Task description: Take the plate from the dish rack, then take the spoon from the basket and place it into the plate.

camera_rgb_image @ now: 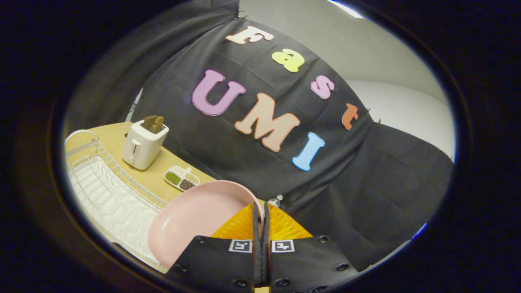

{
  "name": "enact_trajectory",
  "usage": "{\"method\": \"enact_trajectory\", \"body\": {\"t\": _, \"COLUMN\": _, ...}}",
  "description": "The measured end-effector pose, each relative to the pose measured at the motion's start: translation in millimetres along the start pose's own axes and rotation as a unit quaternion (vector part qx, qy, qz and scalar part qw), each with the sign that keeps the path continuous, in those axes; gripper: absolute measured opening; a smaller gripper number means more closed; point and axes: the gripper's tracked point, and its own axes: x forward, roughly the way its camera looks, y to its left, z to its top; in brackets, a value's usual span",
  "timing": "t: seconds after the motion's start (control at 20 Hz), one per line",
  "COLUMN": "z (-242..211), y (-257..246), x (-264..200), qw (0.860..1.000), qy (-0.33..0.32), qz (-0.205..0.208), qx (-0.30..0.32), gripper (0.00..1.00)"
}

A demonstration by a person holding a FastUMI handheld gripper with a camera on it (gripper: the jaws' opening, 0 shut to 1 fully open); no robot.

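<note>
My gripper (pixel 261 213) is shut on the rim of a pink plate (pixel 195 219), both fingers pressing the plate's edge between them. The plate is lifted in the air and tilted, its hollow side facing me, to the left of the fingers. Below and to the left lies the white wire dish rack (pixel 110 191) on the wooden table; its slots hold nothing that I can see. The view is tilted, so the table slopes down to the right.
A white toaster (pixel 143 144) with two brown slices stands on the wooden table (pixel 112 136) beyond the rack. A small divided dish (pixel 181 178) with green and dark grains lies between toaster and plate. A clear bottle top (pixel 276 200) peeks just beyond the fingertips.
</note>
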Motion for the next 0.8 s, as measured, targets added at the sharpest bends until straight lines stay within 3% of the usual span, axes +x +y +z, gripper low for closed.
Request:
{"method": "enact_trajectory", "body": {"t": 0.3, "z": -40, "y": -49, "x": -5, "qw": 0.999, "qy": 0.018, "qz": -0.007, "qx": 0.03, "gripper": 0.03}}
{"method": "enact_trajectory", "body": {"t": 0.8, "z": -119, "y": -75, "x": -13, "qw": 0.993, "qy": 0.052, "qz": 0.046, "qx": 0.095, "gripper": 0.03}}
